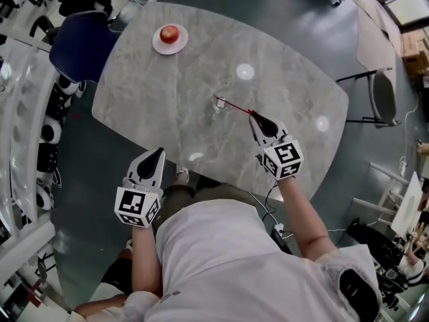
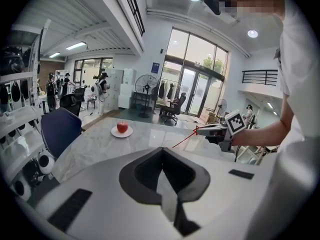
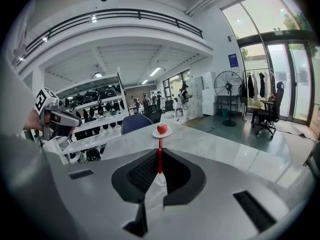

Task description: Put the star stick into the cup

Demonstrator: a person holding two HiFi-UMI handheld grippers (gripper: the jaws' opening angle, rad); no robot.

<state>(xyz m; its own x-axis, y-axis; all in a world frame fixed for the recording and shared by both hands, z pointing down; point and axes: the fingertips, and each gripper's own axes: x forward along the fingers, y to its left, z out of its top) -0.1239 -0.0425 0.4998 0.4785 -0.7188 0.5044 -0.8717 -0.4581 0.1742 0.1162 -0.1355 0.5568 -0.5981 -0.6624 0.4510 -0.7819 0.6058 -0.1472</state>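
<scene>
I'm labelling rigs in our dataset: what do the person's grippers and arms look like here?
The left gripper and the right gripper are white wedge-shaped shells with black tapered fingers, each carrying a cube of black-and-white square markers. The person wears a white short-sleeved T-shirt.

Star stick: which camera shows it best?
The head view: the star stick runs full length from the right gripper toward the clear cup. The left gripper view shows only a thin, distant red line; the right gripper view sees it foreshortened between its fingers.
</scene>
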